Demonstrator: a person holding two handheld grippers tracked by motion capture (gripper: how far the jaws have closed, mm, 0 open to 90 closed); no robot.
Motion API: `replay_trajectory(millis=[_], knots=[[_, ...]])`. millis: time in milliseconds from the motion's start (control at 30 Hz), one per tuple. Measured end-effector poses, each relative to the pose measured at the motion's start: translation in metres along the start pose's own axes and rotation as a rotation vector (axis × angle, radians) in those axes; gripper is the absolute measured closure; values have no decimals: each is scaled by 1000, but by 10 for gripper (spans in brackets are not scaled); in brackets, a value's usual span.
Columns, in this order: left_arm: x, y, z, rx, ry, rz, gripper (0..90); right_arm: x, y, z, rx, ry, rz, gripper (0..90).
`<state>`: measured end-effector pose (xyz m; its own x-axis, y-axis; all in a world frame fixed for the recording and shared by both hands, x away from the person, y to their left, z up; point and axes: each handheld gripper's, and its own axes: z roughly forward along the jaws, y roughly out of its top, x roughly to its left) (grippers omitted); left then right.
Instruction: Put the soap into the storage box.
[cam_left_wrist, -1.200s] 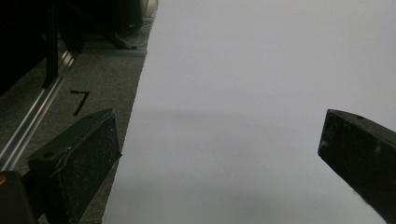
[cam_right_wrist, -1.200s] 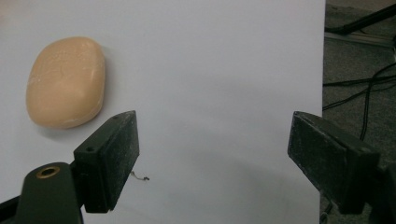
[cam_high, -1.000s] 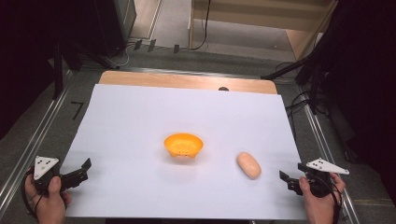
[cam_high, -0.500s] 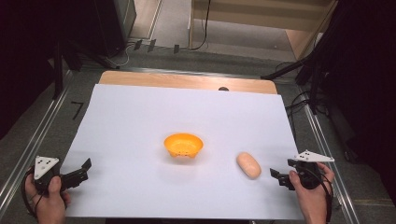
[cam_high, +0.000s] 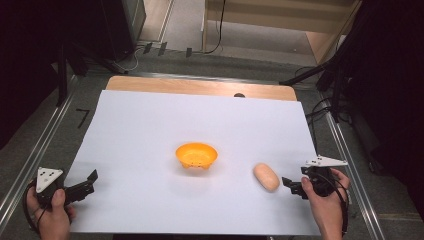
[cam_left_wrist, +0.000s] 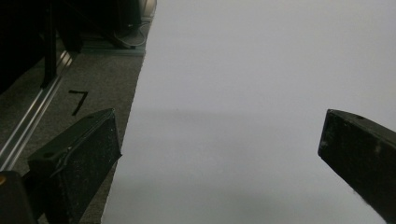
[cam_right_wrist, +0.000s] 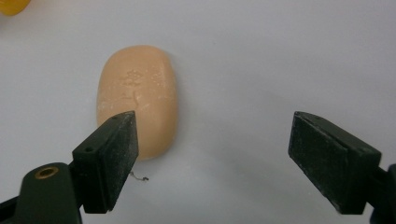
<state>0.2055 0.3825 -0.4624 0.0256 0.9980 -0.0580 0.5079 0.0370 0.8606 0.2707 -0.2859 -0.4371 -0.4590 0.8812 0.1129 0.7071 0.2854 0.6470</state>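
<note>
on the white sheet, right of the orange bowl (cam_high: 196, 155), lies the soap bar (cam_high: 266, 176). your right hand-held gripper (cam_high: 291, 184) sits just beside it, jaws apart, empty; left hand-held gripper (cam_high: 86, 184) likewise open, empty.

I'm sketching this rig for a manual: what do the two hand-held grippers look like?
Each hand holds a black two-jaw gripper: the left gripper and right gripper. Each carries a pale grey three-cornered plate with small dark holes on top and a black cable trailing past the wrist. The jaws are flat, rectangular black pads, lightly scuffed, with a brass-coloured fitting near one base. No sleeves show.
</note>
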Motion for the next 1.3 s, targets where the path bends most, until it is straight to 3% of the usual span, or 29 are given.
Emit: replay_trajectory(millis=[833, 1300], knots=[[0, 0, 0, 6, -4, 1, 0, 27, 17, 24, 65, 51, 2, 123], [1, 0, 0, 7, -4, -3, 0, 46, 24, 50, 137, 62, -11, 158]])
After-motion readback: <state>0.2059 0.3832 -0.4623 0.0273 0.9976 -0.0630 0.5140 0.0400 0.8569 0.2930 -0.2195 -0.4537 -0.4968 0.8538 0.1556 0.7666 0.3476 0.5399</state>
